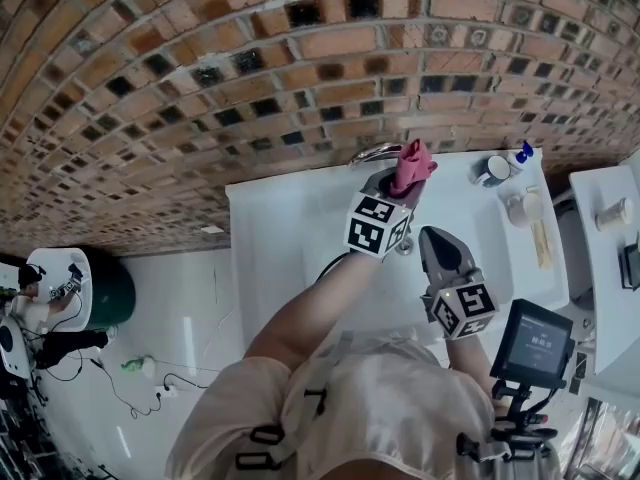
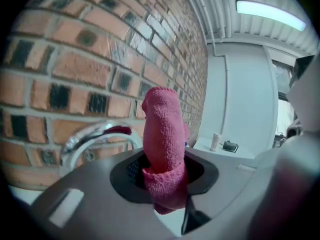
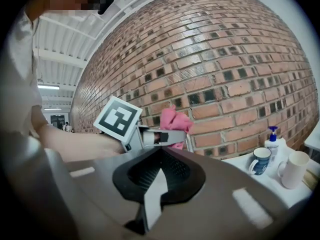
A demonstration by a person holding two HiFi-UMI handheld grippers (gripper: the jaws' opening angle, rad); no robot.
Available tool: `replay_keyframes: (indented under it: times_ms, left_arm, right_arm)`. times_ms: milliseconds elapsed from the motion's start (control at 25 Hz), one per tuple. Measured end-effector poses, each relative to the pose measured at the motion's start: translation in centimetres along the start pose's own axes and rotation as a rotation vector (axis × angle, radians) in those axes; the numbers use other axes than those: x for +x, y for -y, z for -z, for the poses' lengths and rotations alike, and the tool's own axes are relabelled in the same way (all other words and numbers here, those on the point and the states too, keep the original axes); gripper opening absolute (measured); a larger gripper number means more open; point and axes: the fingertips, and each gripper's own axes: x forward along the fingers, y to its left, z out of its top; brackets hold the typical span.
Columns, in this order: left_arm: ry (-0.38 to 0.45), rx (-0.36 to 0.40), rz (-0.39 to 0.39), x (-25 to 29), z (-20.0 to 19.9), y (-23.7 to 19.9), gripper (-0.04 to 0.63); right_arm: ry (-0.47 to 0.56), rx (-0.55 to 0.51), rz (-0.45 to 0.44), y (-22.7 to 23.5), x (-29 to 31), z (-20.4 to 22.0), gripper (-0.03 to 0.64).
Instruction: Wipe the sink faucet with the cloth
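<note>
Two jaws of the left gripper [image 2: 162, 171] clench the pink cloth [image 2: 162, 129], a rolled wad whose long axis stands upright out of them, tip toward the brick wall [image 2: 75, 59], just beside the chrome faucet [image 2: 92, 136] behind the white sink [image 1: 270, 228]. It is best to press the wad's side along the arched spout (contact unclear), following its curve. The right gripper [image 3: 159, 151] hangs closed and empty.

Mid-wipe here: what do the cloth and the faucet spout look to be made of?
Cloth: pink, matte, with a fine looped fuzzy pile, so probably microfibre or terry. Faucet: curved spout, mirror-bright with sharp highlights and a reddish reflection, so likely chromed or polished metal. What lies under the shine can't be told.
</note>
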Motion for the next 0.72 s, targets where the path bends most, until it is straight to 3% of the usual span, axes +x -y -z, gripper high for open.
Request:
replay_keyframes:
  times_ms: [200,440,600,720]
  left_arm:
    - [0.171,0.128,-0.039,-7.4,-5.0,1.4,0.120]
    - [0.351,0.190,-0.131,-16.9,-7.5,0.5,0.118]
    - [0.402,0.220,-0.187,-22.5,-6.2,-0.7,0.118]
    - [0.365,0.233,-0.256,-26.1,-3.5,-2.2,0.118]
  right_arm:
    - [0.022,-0.038,-0.017,-1.3,-0.8,-1.0,-0.009]
    - [0.016,-0.071,-0.063,-4.2,0.3,-1.2,-0.009]
    - [0.012,-0.096,-0.130,-8.1,1.6,-1.6,-0.009]
    - [-0.001,-0.108,-0.173,-10.5,2.5,-1.3,-0.009]
